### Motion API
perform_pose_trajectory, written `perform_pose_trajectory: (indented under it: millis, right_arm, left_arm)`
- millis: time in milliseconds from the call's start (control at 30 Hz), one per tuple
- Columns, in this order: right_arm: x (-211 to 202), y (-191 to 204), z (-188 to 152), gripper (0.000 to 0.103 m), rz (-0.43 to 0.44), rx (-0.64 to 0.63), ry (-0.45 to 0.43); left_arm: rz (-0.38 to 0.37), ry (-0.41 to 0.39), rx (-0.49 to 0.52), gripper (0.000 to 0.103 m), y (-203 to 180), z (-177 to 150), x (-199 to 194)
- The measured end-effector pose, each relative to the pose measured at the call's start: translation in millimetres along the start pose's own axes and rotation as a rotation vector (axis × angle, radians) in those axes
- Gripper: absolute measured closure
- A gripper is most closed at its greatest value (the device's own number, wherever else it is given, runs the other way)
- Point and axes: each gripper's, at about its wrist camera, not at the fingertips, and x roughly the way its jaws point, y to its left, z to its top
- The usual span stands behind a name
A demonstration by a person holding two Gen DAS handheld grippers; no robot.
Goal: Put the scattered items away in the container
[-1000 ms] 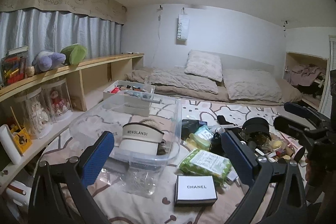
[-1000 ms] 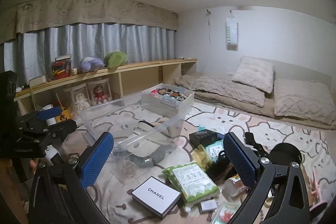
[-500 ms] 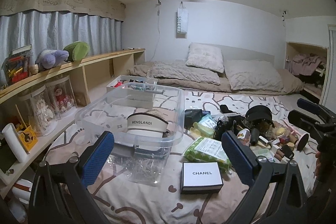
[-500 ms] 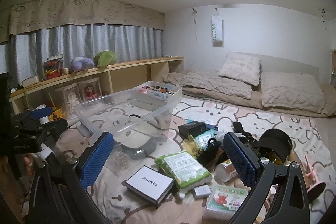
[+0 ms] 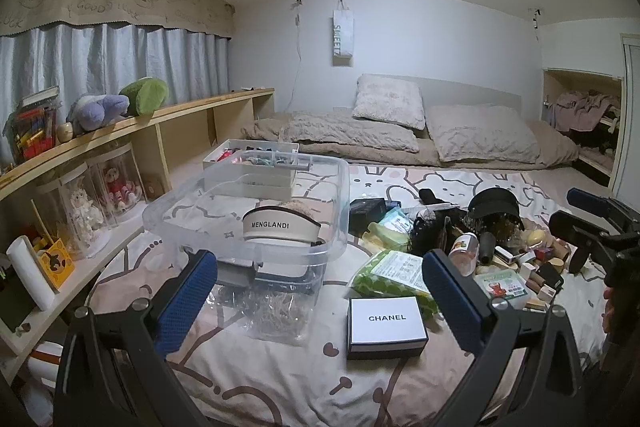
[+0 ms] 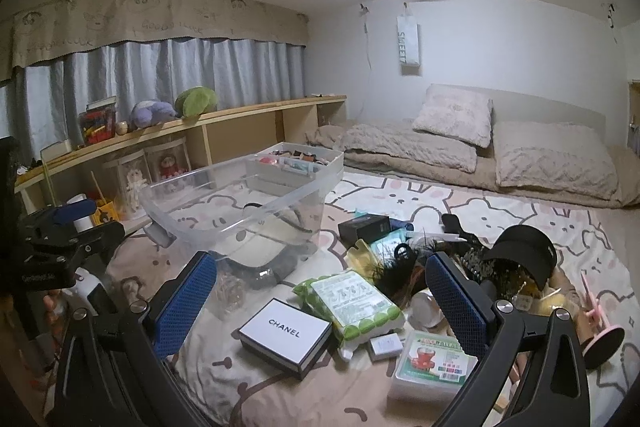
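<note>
A clear plastic bin point(image 5: 336, 187) point(image 6: 192, 227) stands on the patterned bedsheet with a cream MENGLANDI hat point(image 5: 280, 229) inside. Right of it lies a scatter: a white CHANEL box point(image 5: 386, 323) point(image 6: 286, 333), a green wipes pack point(image 5: 396, 273) point(image 6: 354, 305), a black cap point(image 5: 494, 203) point(image 6: 524, 247), a small bottle point(image 5: 464, 251) and several small items. My left gripper point(image 5: 320, 301) hovers open just before the bin and box, holding nothing. My right gripper point(image 6: 322, 305) is open above the box and wipes, also empty.
A white organiser tray point(image 5: 248, 171) sits behind the bin. A wooden shelf point(image 5: 180, 115) with plush toys and display jars runs along the left. Pillows and folded bedding point(image 5: 400, 131) lie at the back. A pink stand point(image 6: 602, 335) and a green-labelled box point(image 6: 436, 363) sit at the right.
Both grippers have drawn back and tilted down a little, so the bin and the scatter sit further off. Each stays open and empty. Nothing on the bed has moved.
</note>
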Motion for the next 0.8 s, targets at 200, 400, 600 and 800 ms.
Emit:
perform_pose_trajectory:
  millis: [200,400,600,800]
  right_arm:
    - [2.8,-3.9,-3.6,0.000,-0.008,0.006,0.015]
    - [3.6,-5.6,-4.1,0.000,-0.022,0.003,0.021]
    - [5.0,-3.9,-4.7,0.000,-0.018,-0.002,0.028]
    - [5.0,-0.9,-4.7,0.000,-0.013,-0.004,0.030]
  left_arm:
    - [0.000,0.011,0.002,0.000,-0.9,-3.9,3.6]
    - [-0.002,0.017,0.002,0.000,-0.5,-4.2,5.3]
    - [0.000,0.011,0.001,0.000,0.1,-4.4,5.0]
    - [0.015,0.006,0.010,0.000,-1.5,-6.7,5.2]
